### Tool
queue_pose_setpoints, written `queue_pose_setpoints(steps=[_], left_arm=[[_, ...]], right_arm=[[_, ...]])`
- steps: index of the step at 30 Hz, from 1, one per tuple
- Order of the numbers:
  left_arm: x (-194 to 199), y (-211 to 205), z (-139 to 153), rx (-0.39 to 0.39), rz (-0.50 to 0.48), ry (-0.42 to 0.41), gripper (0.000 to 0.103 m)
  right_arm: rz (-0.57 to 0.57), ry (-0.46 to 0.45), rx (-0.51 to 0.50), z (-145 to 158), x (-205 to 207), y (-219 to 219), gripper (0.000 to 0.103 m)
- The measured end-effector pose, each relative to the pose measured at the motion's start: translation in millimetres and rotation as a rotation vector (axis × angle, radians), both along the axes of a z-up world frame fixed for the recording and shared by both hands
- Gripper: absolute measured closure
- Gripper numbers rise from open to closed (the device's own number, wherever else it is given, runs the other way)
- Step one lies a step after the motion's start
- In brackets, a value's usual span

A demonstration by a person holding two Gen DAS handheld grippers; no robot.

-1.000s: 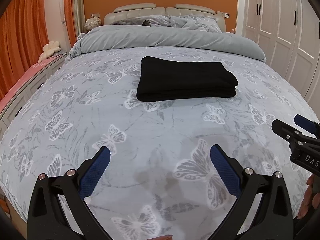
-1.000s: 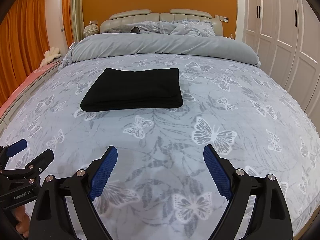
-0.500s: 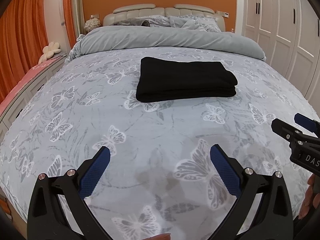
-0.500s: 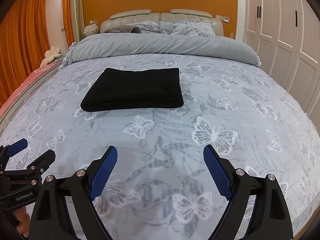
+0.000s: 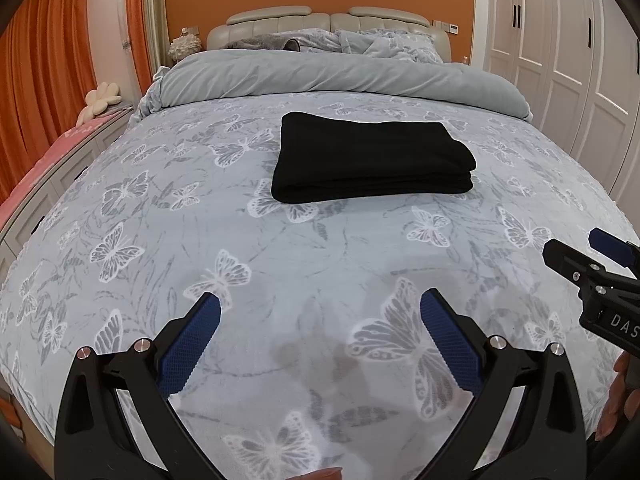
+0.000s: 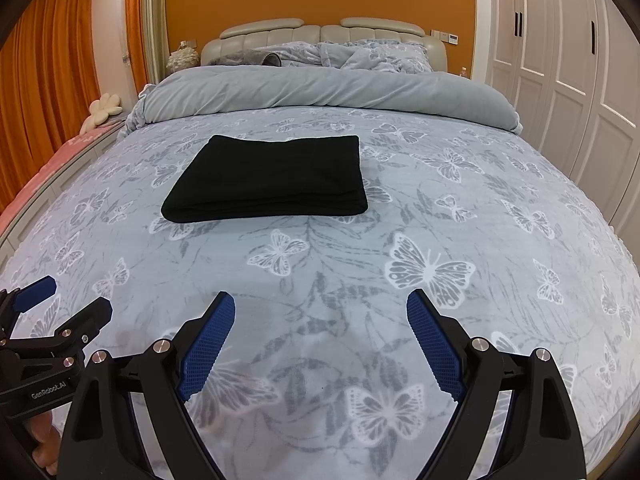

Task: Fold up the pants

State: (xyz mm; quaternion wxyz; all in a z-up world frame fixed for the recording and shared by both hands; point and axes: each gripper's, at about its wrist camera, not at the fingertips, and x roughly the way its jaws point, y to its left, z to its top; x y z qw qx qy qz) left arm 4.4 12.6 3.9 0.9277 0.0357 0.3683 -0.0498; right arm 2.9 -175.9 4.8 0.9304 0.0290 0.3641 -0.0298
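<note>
Black pants [image 5: 372,162] lie folded into a flat rectangle in the middle of the bed [image 5: 168,240]; the right wrist view has them [image 6: 272,178] left of centre. My left gripper [image 5: 320,304] hovers open over the near part of the bedspread, well short of the pants, nothing between its blue pads. My right gripper [image 6: 320,300] is open too, empty, and equally far back from the pants. Each gripper shows at the edge of the other's view: the right gripper [image 5: 576,256] and the left gripper [image 6: 68,300].
A rolled grey duvet [image 5: 340,76] and pillows [image 6: 360,54] lie at the head of the bed. White wardrobe doors [image 5: 580,60] stand to the right. Orange curtains [image 5: 48,72] and a pink-topped bench [image 5: 40,160] run along the left. A hand [image 5: 624,392] holds the right gripper.
</note>
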Motion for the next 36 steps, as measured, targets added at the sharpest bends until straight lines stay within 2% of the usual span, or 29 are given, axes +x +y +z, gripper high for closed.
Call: queue_pose_setpoints(steps=[11, 26, 33, 36], left_arm=[[1.2, -2.6, -0.5, 0.004, -0.003, 0.001, 0.005], [3.7, -6.0, 1.7, -0.039, -0.005, -0.002, 0.005], [7.2, -5.1, -0.6, -0.039, 0.003, 0.03, 0.005], [5.0, -6.6, -0.3, -0.024, 0.0, 0.019, 0.005]], right_arm=[[0.001, 0.003, -0.001, -0.2, 0.2, -0.2, 0.017], [0.003, 0.004, -0.001, -0.7, 0.4, -0.8, 0.017], [0.004, 0.004, -0.002, -0.9, 0.6, -1.4, 0.017], [0.004, 0.004, -0.001, -0.8, 0.4, -1.6, 0.017]])
